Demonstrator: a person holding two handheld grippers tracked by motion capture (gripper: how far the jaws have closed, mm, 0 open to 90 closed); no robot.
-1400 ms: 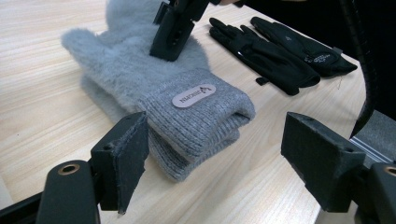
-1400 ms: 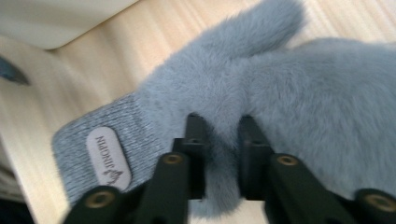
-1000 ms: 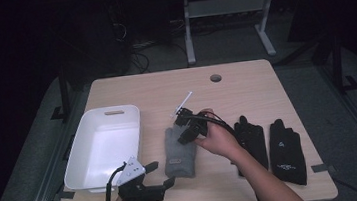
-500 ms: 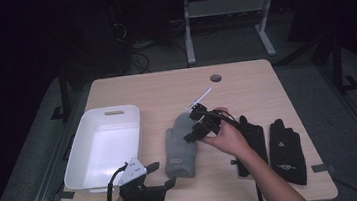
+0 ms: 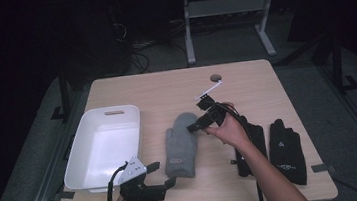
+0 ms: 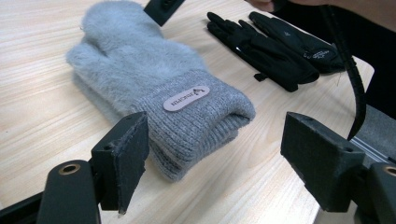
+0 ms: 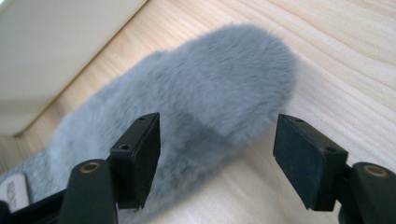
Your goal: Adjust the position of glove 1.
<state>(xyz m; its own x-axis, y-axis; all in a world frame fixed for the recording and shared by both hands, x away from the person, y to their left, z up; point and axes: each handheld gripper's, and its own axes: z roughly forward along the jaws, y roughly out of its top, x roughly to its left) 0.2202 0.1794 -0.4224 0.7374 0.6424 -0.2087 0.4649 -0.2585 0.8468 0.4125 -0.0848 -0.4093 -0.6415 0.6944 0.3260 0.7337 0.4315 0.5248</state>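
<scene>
A grey fuzzy mitten (image 5: 181, 144) lies flat on the wooden desk (image 5: 165, 89), just right of the white plastic tub (image 5: 105, 143) and left of a pair of black gloves (image 5: 284, 149). Its ribbed cuff carries a small oval patch (image 6: 186, 98) with a logo and a word in capitals too small to read; each black glove bears a pale mark that cannot be made out either. In the left gripper view a second grey layer shows beneath the mitten, so it may be a stacked pair, though that is hard to tell. The mitten's long axis runs from the near edge of the desk towards the far edge, cuff nearest the person and rounded tip pointing away. The left gripper (image 5: 161, 175), jaws released and wide apart, sits low by the near desk edge with the cuff just ahead of it, not touching. The right gripper (image 5: 199, 117) hovers over the mitten's tip, its jaws likewise spread with nothing between them. In the right gripper view the fur is blurred and the tub is cut off at the corner.
</scene>
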